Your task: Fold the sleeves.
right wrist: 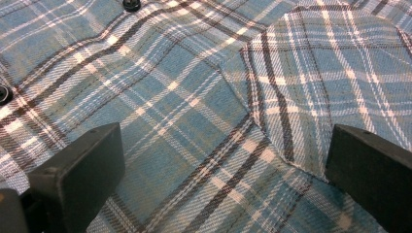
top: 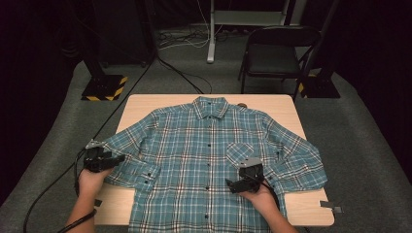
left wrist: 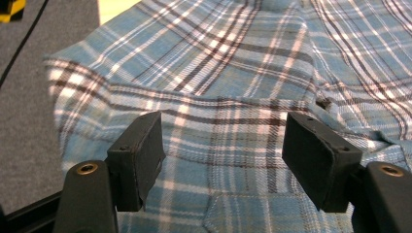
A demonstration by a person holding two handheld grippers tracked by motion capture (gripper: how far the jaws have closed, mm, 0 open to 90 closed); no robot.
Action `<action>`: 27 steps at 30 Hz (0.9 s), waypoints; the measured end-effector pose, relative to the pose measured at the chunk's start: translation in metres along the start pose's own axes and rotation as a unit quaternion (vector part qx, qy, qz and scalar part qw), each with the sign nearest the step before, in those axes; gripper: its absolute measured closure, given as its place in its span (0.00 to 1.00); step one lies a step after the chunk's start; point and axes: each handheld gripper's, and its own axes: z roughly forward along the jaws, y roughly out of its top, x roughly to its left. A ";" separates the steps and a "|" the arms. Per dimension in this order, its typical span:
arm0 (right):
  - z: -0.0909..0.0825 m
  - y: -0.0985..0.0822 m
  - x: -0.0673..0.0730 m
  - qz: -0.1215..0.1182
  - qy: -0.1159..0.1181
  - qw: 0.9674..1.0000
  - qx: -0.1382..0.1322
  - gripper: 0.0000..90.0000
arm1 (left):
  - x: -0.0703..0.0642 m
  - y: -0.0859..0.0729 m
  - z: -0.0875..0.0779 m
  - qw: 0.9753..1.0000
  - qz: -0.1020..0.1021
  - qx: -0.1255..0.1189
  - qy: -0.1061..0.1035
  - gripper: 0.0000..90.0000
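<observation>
Both grippers are hovering over a plaid shirt (top: pixel 204 160) lying flat on the table (top: pixel 301 208) in the high view, collar far, hem near: the left gripper (top: pixel 119 158) at the left sleeve's cuff, the right gripper (top: pixel 232 186) near the chest pocket (top: pixel 239 151). Left gripper view is revealing spread jaws gripping nothing above rumpled sleeve cloth (left wrist: pixel 218 87). Right gripper view is adding released jaws, the pocket's (right wrist: pixel 330 77) point and two dark buttons (right wrist: pixel 131 5).
</observation>
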 end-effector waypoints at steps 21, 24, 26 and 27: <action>0.000 0.000 0.000 0.000 0.000 1.000 0.000 0.00 | 0.013 -0.007 -0.002 0.999 -0.008 0.011 0.030 0.45; 0.000 0.000 0.000 0.000 0.000 1.000 0.000 0.00 | 0.016 -0.008 -0.001 0.999 -0.008 0.017 0.040 0.47; 0.000 0.000 0.000 0.000 0.000 1.000 0.000 0.00 | 0.017 -0.009 -0.002 0.999 -0.013 0.017 0.046 0.48; 0.000 0.000 0.000 0.000 0.000 1.000 0.000 0.00 | 0.019 -0.010 -0.002 0.999 -0.015 0.018 0.048 0.49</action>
